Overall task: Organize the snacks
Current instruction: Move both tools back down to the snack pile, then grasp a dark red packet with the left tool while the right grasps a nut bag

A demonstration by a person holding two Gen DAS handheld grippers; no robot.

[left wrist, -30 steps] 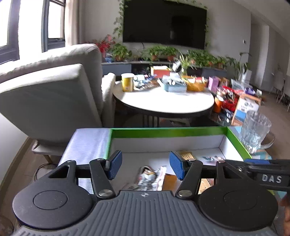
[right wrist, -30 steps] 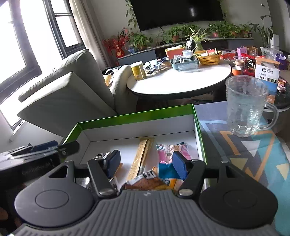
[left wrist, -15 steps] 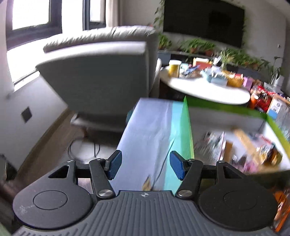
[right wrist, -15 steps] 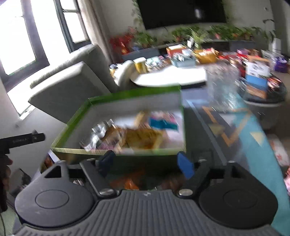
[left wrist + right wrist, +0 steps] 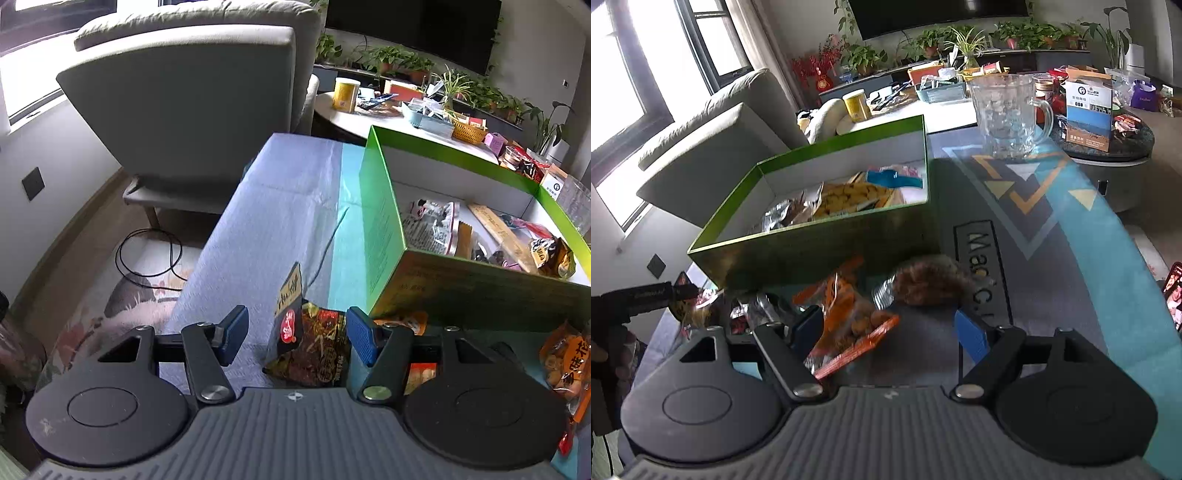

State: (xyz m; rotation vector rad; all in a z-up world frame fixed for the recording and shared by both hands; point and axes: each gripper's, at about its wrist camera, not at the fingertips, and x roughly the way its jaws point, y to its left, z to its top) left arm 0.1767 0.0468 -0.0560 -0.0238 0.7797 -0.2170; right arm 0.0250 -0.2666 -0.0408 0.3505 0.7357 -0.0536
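We've got both claws wide and empty: left gripper point(image 5: 293, 334) straddles the dark snack pouch point(image 5: 308, 350), right gripper point(image 5: 888, 332) the orange pack point(image 5: 849, 317), green box point(image 5: 827, 236) just ahead, so we should centre before closing

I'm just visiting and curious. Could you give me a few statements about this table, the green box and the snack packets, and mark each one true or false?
1. The green box already has snack packets inside. True.
2. The glass mug is full of juice. False: it looks empty.
3. The dark snack packet lies outside the box, between the fingers of the left hand-held gripper. True.
4. The right hand-held gripper is clamped shut on the orange snack packet. False: its fingers stand apart, not pressing it.
5. The box has its lid on. False: it is open on top.
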